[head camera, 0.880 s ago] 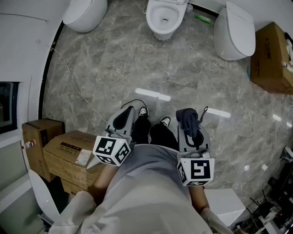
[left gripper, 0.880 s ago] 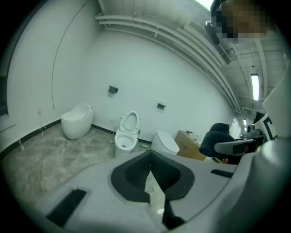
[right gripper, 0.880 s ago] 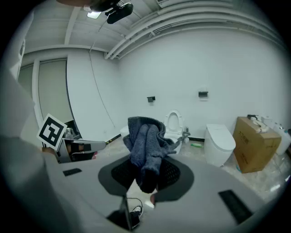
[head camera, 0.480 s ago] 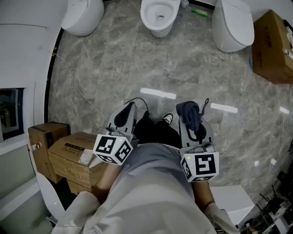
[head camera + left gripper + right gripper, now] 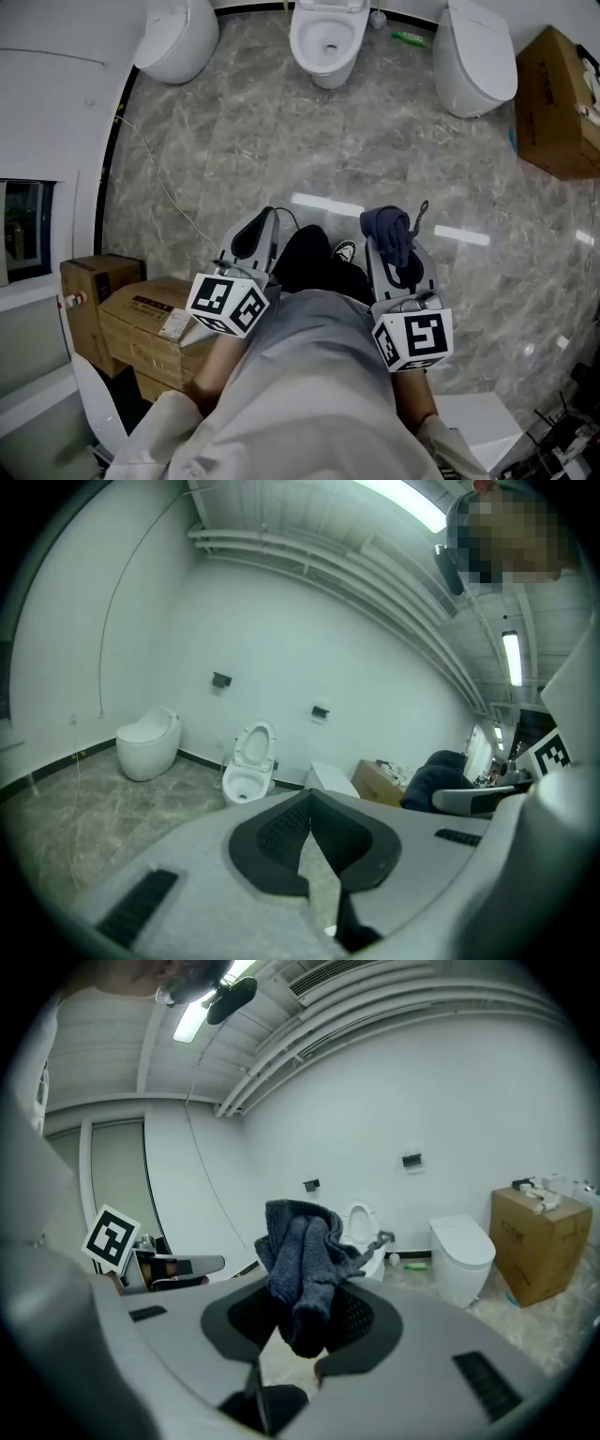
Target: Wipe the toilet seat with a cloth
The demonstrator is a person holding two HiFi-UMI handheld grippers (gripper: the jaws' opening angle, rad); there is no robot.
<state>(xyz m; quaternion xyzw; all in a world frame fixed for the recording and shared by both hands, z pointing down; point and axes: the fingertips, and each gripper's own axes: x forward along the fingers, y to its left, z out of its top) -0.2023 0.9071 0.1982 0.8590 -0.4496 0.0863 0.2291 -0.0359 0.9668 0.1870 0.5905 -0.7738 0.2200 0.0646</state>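
Near: left gripper (image 5: 309, 801), jaws closed together, holding nothing; right gripper (image 5: 312, 1327), jaws clamped on a bunched dark-blue cloth (image 5: 302, 1251). Far: open toilet (image 5: 307, 42) across the marble floor (image 5: 375, 141), well apart from both.

Head view: middle toilet (image 5: 325, 42) loses its tank at the top edge. Left toilet (image 5: 176, 37) and right toilet (image 5: 476, 61) are clipped there too. Green item (image 5: 410, 38) by the wall: too small to identify. Cardboard box (image 5: 561, 103) runs off the right edge. Person's legs are mostly under the torso, only one shoe (image 5: 343, 249) showing. Carton label (image 5: 150, 307): print unreadable. Clutter (image 5: 562, 436) bottom right: cut off, can't tell. Right gripper view: cloth (image 5: 302, 1269) covers the pad faces where the right gripper (image 5: 305, 1321) pinches it.
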